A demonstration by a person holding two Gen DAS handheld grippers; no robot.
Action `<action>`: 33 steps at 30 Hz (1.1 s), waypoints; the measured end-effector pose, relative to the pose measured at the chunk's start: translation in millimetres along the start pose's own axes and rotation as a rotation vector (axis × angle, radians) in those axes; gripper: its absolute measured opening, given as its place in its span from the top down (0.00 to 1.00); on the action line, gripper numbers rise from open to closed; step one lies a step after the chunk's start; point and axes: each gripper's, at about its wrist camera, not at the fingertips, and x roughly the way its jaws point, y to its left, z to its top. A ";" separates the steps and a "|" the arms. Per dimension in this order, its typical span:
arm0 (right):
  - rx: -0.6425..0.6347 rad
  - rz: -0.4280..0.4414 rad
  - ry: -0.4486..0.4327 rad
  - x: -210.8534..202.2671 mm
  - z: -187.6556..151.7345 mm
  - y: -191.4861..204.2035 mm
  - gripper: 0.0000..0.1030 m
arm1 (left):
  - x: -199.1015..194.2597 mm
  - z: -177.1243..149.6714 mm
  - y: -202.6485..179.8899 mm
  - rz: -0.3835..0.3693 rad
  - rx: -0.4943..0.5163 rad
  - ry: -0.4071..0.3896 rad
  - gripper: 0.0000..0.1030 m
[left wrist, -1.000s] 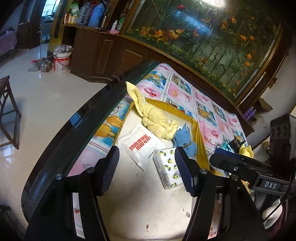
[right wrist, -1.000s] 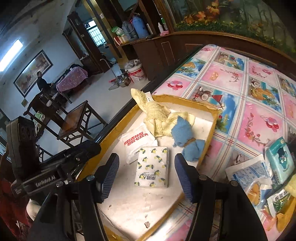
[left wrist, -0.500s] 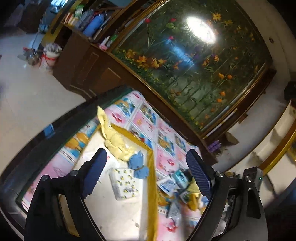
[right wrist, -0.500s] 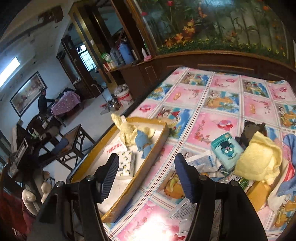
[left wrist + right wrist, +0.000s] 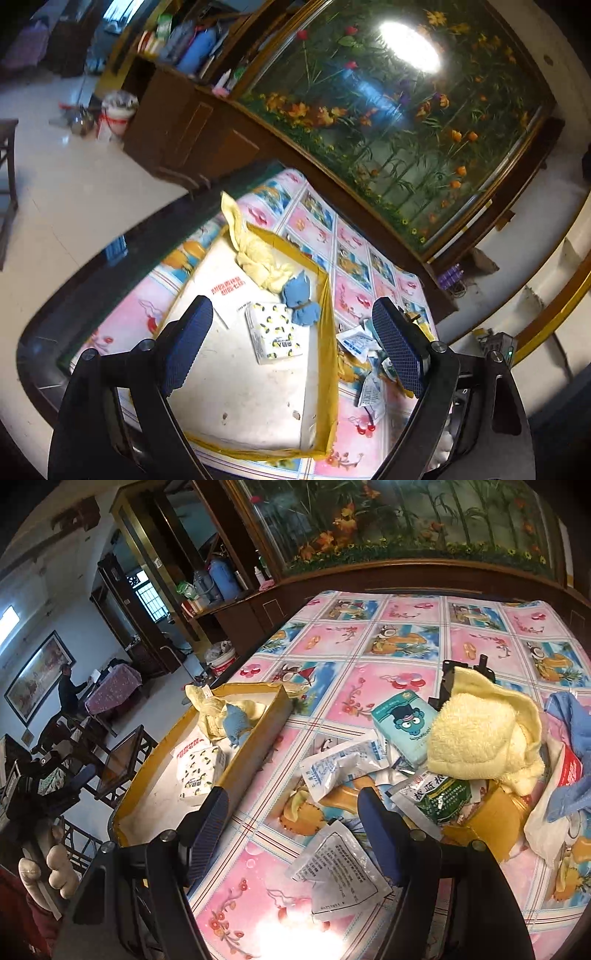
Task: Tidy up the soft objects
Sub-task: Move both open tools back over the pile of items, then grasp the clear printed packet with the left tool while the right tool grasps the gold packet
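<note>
A shallow box with yellow walls (image 5: 325, 332) holds a yellow cloth (image 5: 258, 258), a blue cloth (image 5: 299, 295), a lemon-print tissue pack (image 5: 275, 332) and a white packet with red print (image 5: 229, 291). My left gripper (image 5: 291, 306) hangs wide open above the box, holding nothing. My right gripper (image 5: 291, 797), jaws opening and empty, is over the tablecloth right of the box (image 5: 258, 734). Just beyond it lie foil sachets (image 5: 340, 768), a teal tissue pack (image 5: 404, 720), a folded yellow towel (image 5: 480, 738) and a blue cloth (image 5: 569, 738).
A green-printed sachet (image 5: 439, 794) and a white sachet (image 5: 336, 871) lie near my right fingertips. The table's dark edge (image 5: 92, 280) runs left of the box. A wooden cabinet (image 5: 192, 133) and glass flower panel stand behind. A person (image 5: 68, 690) sits far off.
My left gripper has drawn back and up from the box, and its jaws have widened. My right gripper has swung right, from over the box to the pile of sachets and towel.
</note>
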 end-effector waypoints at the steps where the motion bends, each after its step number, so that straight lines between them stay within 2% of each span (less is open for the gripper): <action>1: 0.007 -0.007 -0.006 -3.2 -0.5 -4.0 0.30 | -0.6 -0.7 -2.0 -0.016 0.003 0.002 0.14; 5: 0.051 -0.044 -0.020 -16.0 -10.0 -25.4 0.30 | 6.9 -6.4 -9.3 -0.031 0.014 0.064 0.14; 8: 0.095 -0.080 -0.029 -29.0 -21.4 -48.6 0.30 | 14.3 -17.7 -24.7 -0.034 0.056 0.110 0.14; 11: 0.137 -0.121 -0.043 -48.1 -34.4 -76.6 0.30 | 25.8 -31.1 -44.0 -0.071 0.123 0.156 0.14; 14: 0.169 -0.196 -0.031 -56.7 -43.7 -102.7 0.30 | 48.8 -42.8 -62.7 -0.080 0.167 0.225 0.14; 20: 0.252 -0.173 -0.046 -64.5 -55.5 -127.3 0.30 | 94.8 -88.5 -111.6 -0.120 0.258 0.392 0.14; 25: 0.268 -0.146 -0.029 -60.2 -66.7 -134.5 0.30 | 139.5 -127.0 -140.7 -0.039 0.335 0.505 0.14; 27: 0.275 -0.138 -0.032 -62.8 -68.6 -137.8 0.30 | 151.0 -133.4 -151.0 0.029 0.391 0.482 0.14; 33: 0.302 -0.165 -0.068 -84.0 -72.9 -157.5 0.30 | 190.7 -157.6 -170.4 0.092 0.506 0.513 0.14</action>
